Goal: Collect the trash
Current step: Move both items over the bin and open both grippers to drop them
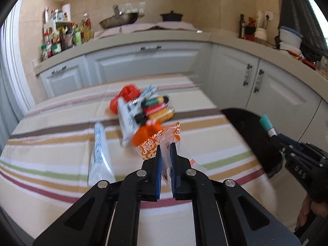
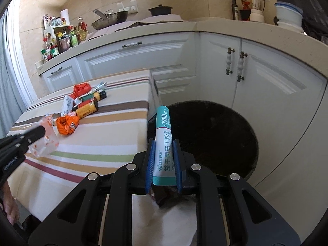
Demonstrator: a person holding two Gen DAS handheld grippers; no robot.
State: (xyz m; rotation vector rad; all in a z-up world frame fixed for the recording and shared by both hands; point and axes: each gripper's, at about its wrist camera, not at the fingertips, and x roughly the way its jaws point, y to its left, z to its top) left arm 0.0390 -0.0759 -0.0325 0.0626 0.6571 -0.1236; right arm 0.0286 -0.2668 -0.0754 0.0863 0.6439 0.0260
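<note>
The teal sachet (image 2: 163,143) is clamped upright in the right hand-held gripper (image 2: 163,141); the black bin (image 2: 215,139) lies at 1 o'clock. An orange wrapper (image 1: 164,141) is pinched by the left hand-held gripper (image 1: 165,149) above the striped surface (image 1: 61,143).

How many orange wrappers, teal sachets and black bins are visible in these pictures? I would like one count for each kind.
Orange wrapper: 2, one in the left gripper, one on the tablecloth
Teal sachet: 1, in the right gripper
Black bin: 1
Total: 4
</note>
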